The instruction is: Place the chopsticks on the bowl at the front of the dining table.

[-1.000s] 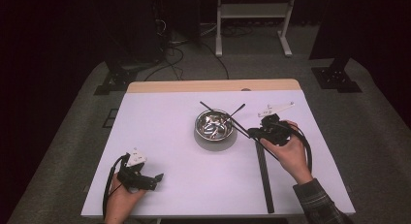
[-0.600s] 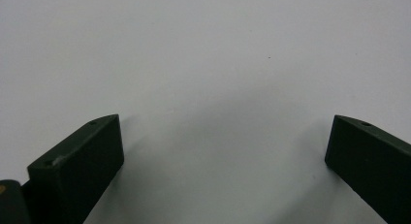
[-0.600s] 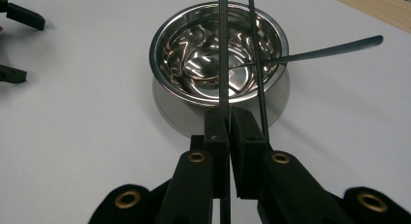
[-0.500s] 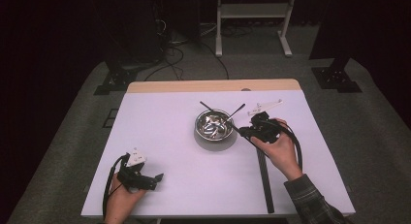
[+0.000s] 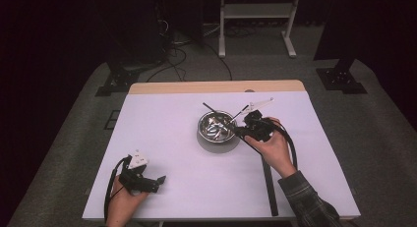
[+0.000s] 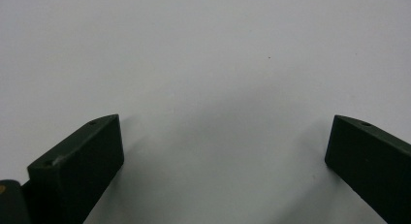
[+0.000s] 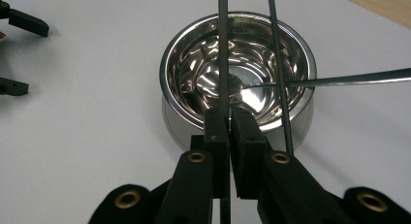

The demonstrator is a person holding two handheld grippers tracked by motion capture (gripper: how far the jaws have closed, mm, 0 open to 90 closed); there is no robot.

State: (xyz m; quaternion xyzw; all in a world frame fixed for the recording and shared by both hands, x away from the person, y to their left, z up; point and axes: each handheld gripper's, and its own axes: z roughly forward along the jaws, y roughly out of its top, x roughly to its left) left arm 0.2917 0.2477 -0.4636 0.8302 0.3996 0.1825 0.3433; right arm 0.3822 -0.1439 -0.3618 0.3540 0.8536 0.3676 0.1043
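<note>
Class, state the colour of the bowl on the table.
Shiny silver metal bowl, clearest in the right gripper view.

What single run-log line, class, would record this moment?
right gripper: shut on black stick, over steel bowl | left gripper: open, idle on white table | second stick: leaning in bowl

You have one steel bowl point(image 5: 217, 131) on the table, three thin dark rods point(image 7: 279, 64) across or in it, one long black strip point(image 5: 268, 183), and two grippers point(image 5: 147, 180).
</note>
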